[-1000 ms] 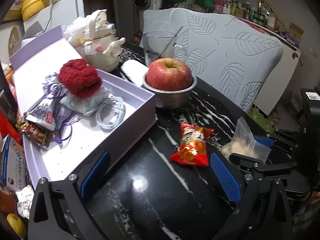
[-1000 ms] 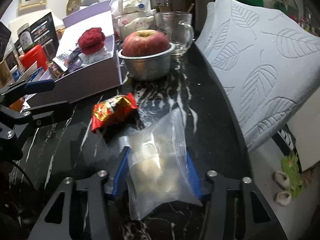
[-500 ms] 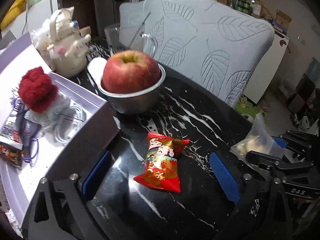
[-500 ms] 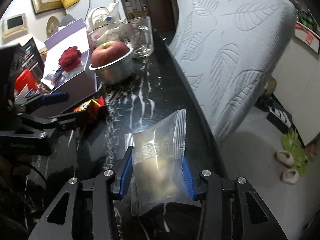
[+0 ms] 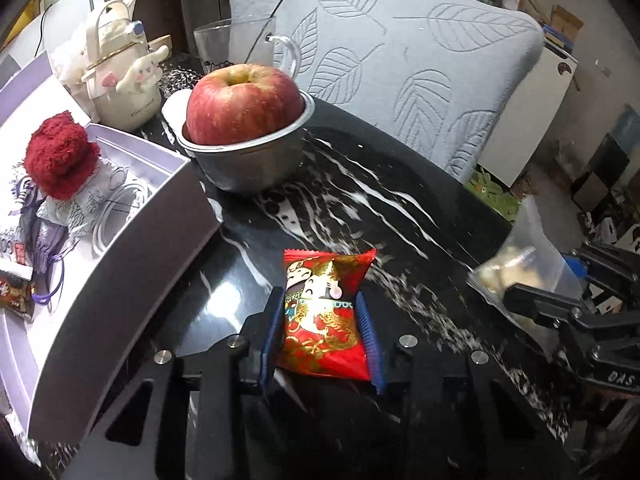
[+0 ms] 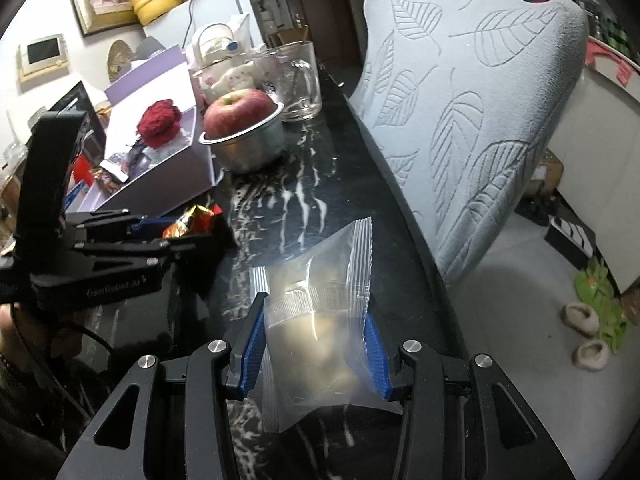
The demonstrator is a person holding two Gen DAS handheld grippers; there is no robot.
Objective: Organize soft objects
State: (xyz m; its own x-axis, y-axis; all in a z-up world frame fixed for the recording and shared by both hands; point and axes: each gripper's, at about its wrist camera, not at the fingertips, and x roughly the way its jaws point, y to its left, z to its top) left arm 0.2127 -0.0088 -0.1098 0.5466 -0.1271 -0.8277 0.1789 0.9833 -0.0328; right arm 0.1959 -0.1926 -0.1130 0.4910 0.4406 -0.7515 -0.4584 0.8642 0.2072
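Observation:
A red snack packet [image 5: 324, 312] with gold print lies on the black marble table [image 5: 360, 200], and my left gripper [image 5: 319, 300] is shut on it, blue pads pressing both long sides. My right gripper [image 6: 314, 312] is shut on a clear zip bag [image 6: 320, 304] of pale lumps, held just above the table's right edge. In the left wrist view that bag [image 5: 520, 256] shows at the right in the right gripper [image 5: 560, 292]. In the right wrist view the left gripper [image 6: 176, 236] holds the packet [image 6: 192, 220] at the left.
An open lilac box [image 5: 132, 248] at the left holds a red woolly bundle [image 5: 58, 160], a cable and wrappers. Behind stand a metal bowl [image 5: 252, 168] with an apple [image 5: 244, 108], a glass mug [image 5: 236, 44] and a plush-covered kettle [image 5: 124, 80]. A grey leaf-patterned chair back [image 5: 400, 60] borders the table's right.
My left gripper moved forward over the red packet and its wide jaws shut on it. The right gripper drew back toward the table's right edge with the clear bag.

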